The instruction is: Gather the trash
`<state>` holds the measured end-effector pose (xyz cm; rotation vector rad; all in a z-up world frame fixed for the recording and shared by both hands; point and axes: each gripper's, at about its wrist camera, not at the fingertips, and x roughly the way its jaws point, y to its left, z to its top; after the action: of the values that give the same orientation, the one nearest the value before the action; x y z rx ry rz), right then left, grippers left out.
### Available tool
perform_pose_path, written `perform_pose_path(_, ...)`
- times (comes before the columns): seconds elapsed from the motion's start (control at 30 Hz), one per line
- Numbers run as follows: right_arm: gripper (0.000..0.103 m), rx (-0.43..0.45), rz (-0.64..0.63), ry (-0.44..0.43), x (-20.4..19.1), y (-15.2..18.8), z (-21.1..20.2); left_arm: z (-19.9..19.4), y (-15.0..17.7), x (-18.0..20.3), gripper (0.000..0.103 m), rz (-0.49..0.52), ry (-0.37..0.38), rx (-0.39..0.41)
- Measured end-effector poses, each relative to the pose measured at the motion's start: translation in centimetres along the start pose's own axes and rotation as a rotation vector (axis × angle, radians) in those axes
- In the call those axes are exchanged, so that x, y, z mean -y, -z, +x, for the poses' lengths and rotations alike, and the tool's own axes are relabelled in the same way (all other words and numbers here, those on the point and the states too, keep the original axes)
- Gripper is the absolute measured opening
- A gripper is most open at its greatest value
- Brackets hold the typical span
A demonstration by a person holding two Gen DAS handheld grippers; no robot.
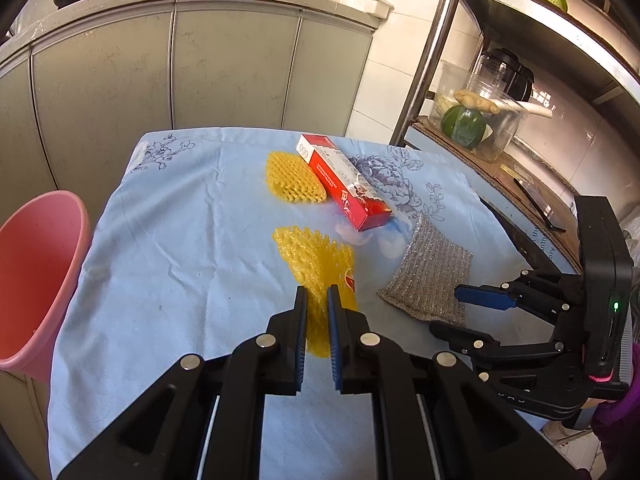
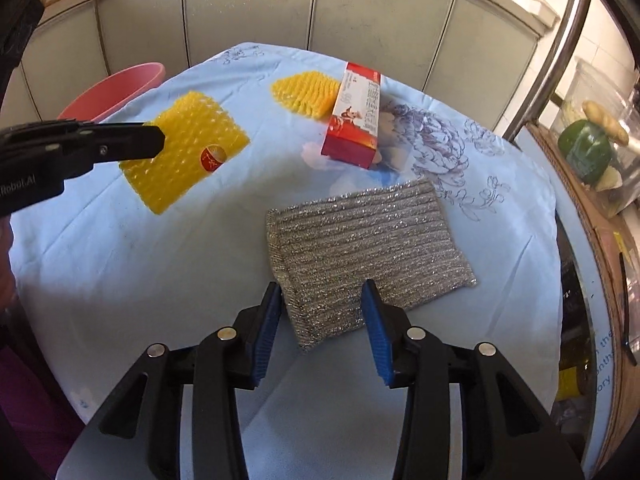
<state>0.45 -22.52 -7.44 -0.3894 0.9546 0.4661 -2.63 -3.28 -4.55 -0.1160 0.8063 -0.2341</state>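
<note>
On the worktop (image 1: pixel 168 240), left tongs (image 1: pixel 318 300) sit narrow around the near yellow foam net (image 1: pixel 316 256), grip unclear. Right tongs (image 2: pixel 320 294) spread wide over the silver scouring pad (image 2: pixel 360 240). Red box (image 1: pixel 344 184) rests on second foam net (image 1: pixel 288 178); pink bin (image 1: pixel 36 272) at left edge.

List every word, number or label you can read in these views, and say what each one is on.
"990": end flap of the red box.
"Robot.AI", start cut off: body of the left claw, seen from the right wrist.
"the", "onth", "ory": partial words on the blue-white surface at the table's right edge.
Small print on the box side and the red round sticker on the near yellow foam net: too blurred to read.
</note>
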Motion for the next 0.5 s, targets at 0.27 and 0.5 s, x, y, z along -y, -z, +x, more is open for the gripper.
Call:
perform_pose_path(0.27,0.006,0.074,0.074,0.003,1.1,-0.3,-1.2,-0.3,0.1,-0.3,0.009,-0.006,0.004,0.009)
perform_pose_path(0.5,0.006,0.188,0.227,-0.118,3.5,-1.7,-4.6,-1.0,-0.2,-0.6,0.009,-0.017,0.007,0.033)
